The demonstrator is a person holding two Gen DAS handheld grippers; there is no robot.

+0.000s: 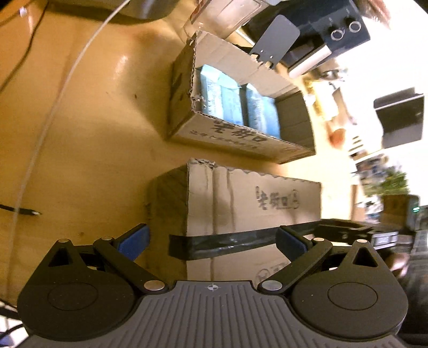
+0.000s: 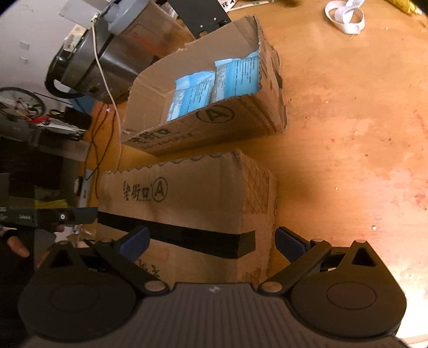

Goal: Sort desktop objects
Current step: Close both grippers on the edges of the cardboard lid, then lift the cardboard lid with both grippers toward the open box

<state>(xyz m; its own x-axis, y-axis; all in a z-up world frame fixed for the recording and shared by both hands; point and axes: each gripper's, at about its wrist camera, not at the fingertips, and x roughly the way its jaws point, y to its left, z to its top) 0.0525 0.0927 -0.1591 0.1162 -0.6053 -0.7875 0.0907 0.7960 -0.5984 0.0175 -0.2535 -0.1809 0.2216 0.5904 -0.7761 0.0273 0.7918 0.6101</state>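
Note:
Two cardboard boxes lie on a wooden table. The farther, open box point(image 1: 235, 136) point(image 2: 214, 125) holds blue packets point(image 1: 235, 101) point(image 2: 214, 83). The nearer box point(image 1: 240, 206) point(image 2: 187, 198) is closed, with black tape point(image 1: 230, 243) point(image 2: 200, 238) across it. My left gripper point(image 1: 212, 243) is open, its blue-padded fingers spread on either side of the closed box's end. My right gripper point(image 2: 212, 242) is open too, straddling the opposite end of that box. Nothing is held. In the left wrist view the other gripper point(image 1: 345, 230) shows beyond the box.
A white cable point(image 1: 53, 107) and a black cable tip point(image 1: 29, 212) lie on the table. A metal kettle point(image 2: 107, 56) with a white cord stands behind the open box. A white strap point(image 2: 345, 16) lies at the far edge. A hand point(image 2: 16, 246) shows at the left.

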